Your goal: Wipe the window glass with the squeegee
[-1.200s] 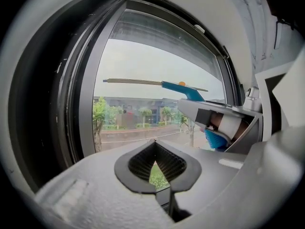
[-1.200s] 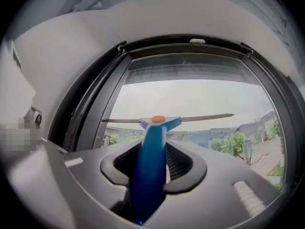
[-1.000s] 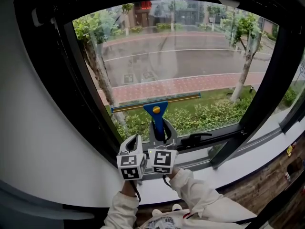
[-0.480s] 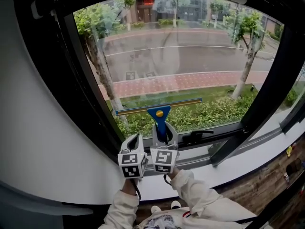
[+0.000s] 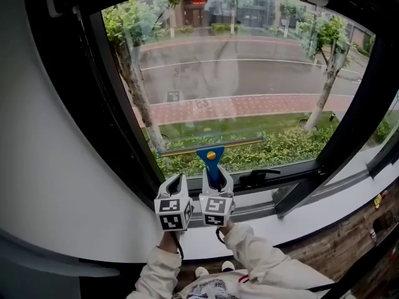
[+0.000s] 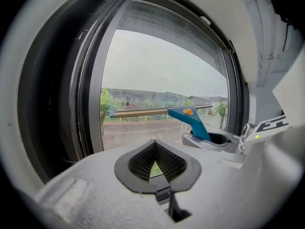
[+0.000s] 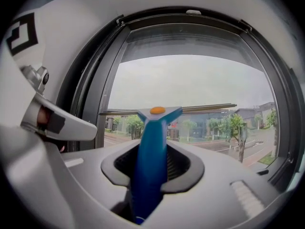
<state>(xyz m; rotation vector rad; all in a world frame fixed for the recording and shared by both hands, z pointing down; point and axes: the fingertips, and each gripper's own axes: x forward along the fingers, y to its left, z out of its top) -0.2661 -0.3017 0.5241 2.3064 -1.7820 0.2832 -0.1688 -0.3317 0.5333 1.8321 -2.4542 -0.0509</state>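
Note:
The blue-handled squeegee [image 5: 211, 157] stands upright with its long blade [image 5: 212, 146] pressed flat against the lower part of the window glass [image 5: 237, 73]. My right gripper [image 5: 214, 180] is shut on the squeegee [image 7: 152, 151] handle, which rises between its jaws to an orange button. My left gripper [image 5: 175, 187] sits just left of it, shut with nothing between its jaws. In the left gripper view the squeegee [image 6: 190, 120] shows to the right, with the left gripper [image 6: 155, 163] below it.
A black window frame [image 5: 118, 104] surrounds the glass, with a black handle [image 5: 255, 178] on the lower rail right of the grippers. A white sill [image 5: 262, 220] runs below. White wall [image 5: 50, 154] lies to the left. A street and trees show outside.
The squeegee blade has slid down the glass, from higher up to near the bottom rail. Both grippers stayed close together and lowered slightly.

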